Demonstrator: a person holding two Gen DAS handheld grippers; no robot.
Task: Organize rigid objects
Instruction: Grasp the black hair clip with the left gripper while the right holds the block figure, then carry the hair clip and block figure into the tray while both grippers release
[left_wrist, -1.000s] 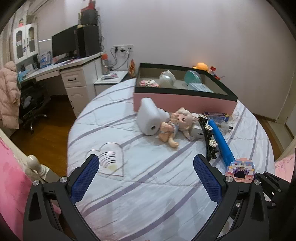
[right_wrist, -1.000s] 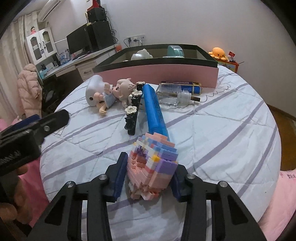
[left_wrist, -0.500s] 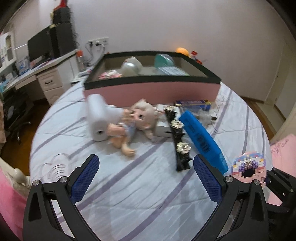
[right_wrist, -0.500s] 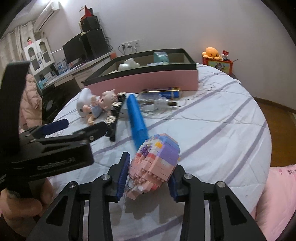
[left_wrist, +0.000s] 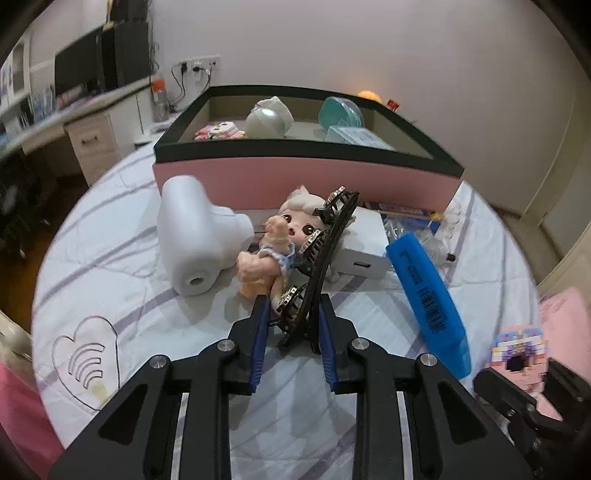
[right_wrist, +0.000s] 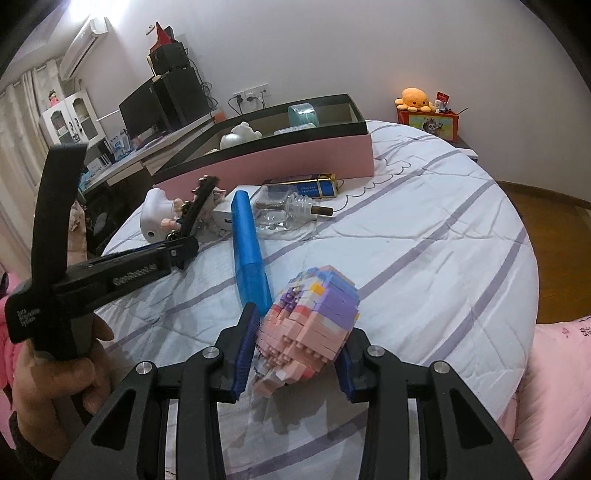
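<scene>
My left gripper (left_wrist: 291, 332) is shut on the near end of a black hair clip (left_wrist: 321, 258) with silver flowers, tilted up off the bed; the clip also shows in the right wrist view (right_wrist: 195, 210). My right gripper (right_wrist: 291, 354) is shut on a pink and purple brick model (right_wrist: 310, 321), held just above the bed; it shows at the right edge of the left wrist view (left_wrist: 521, 349). Behind the clip lie a small doll (left_wrist: 280, 236), a white foam piece (left_wrist: 195, 236) and a blue case (left_wrist: 428, 299). The pink storage box (left_wrist: 303, 177) stands at the far side.
The box holds a grey ball toy (left_wrist: 269, 120), a teal round case (left_wrist: 340, 112) and a pink item (left_wrist: 219, 131). A white box (left_wrist: 364, 242), a clear bottle (right_wrist: 288, 210) and a blue packet (right_wrist: 306, 186) lie near the box. A desk (left_wrist: 74, 118) stands left of the bed.
My left gripper has moved forward and closed on the black hair clip, lifting its far end. My right gripper still holds the brick model, shifted slightly.
</scene>
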